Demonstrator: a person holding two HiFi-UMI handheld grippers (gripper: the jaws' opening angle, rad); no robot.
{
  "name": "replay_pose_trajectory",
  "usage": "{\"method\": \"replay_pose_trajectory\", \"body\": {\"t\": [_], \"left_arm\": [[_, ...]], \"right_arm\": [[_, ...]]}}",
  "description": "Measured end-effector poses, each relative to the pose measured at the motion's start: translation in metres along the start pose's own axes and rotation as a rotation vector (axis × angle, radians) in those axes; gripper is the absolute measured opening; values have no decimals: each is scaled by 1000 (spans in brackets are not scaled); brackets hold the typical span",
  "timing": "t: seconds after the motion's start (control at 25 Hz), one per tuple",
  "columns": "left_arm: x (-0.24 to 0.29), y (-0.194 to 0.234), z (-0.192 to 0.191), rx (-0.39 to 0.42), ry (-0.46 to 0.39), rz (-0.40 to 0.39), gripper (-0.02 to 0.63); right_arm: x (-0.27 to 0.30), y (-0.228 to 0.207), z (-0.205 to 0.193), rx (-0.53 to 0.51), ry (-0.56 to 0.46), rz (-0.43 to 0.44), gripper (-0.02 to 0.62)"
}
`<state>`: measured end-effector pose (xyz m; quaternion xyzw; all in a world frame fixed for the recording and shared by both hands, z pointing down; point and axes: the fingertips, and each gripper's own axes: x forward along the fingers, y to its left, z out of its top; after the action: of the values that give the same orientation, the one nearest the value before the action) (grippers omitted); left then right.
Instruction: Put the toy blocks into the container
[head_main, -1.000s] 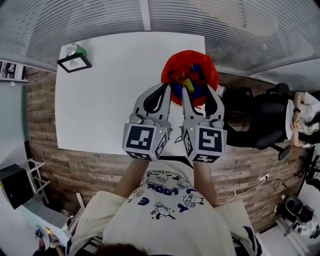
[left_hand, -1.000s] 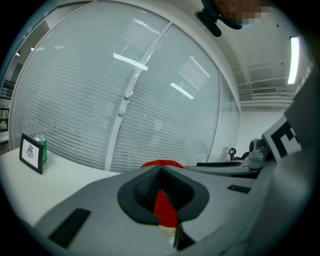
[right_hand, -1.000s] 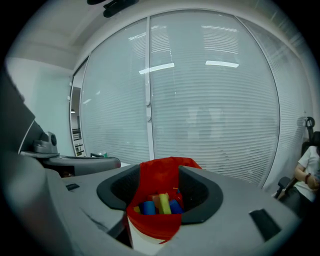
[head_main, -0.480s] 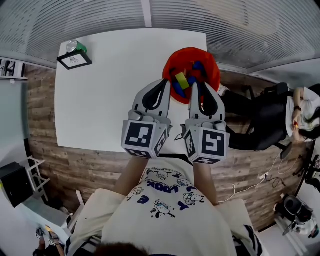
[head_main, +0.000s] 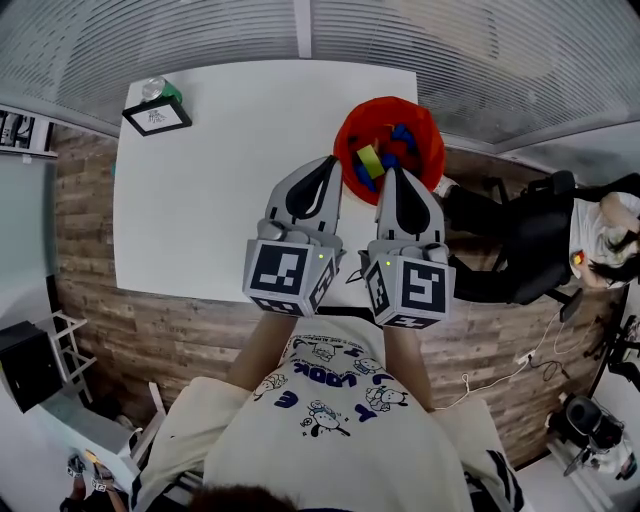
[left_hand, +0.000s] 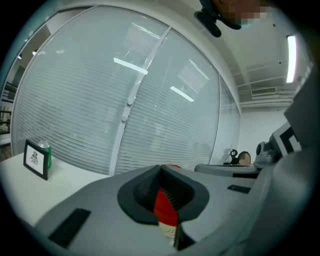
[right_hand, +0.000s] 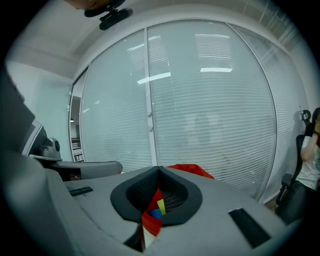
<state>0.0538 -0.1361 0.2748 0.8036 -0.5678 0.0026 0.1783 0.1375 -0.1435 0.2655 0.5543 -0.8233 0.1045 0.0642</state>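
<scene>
1. White table; wood-plank floor around it, slatted blinds behind.
2. Far left corner of the table: a small framed card with a green can just behind it. Both well apart from the work area.
3. Off the table to the right, a person sits in a black chair.
4. Red container sits at the table's right edge, towards the far side.
5. Toy blocks lie inside it in a loose heap: a yellow-green one on top, blue ones beside and beneath it.
6. Left gripper: jaws together, nothing between them, tips just beside the container's left rim.
7. Right gripper: jaws have just been closing and now meet, empty. In the head view its tips cover the container's near rim.
</scene>
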Motion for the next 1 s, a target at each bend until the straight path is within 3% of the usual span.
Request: {"method": "replay_pose_trajectory", "body": {"t": [1.0], "left_arm": [[-30,-8,2,8,-22,-32,25]], "right_arm": [[-34,15,2,-5,-49,-50,-6]]}}
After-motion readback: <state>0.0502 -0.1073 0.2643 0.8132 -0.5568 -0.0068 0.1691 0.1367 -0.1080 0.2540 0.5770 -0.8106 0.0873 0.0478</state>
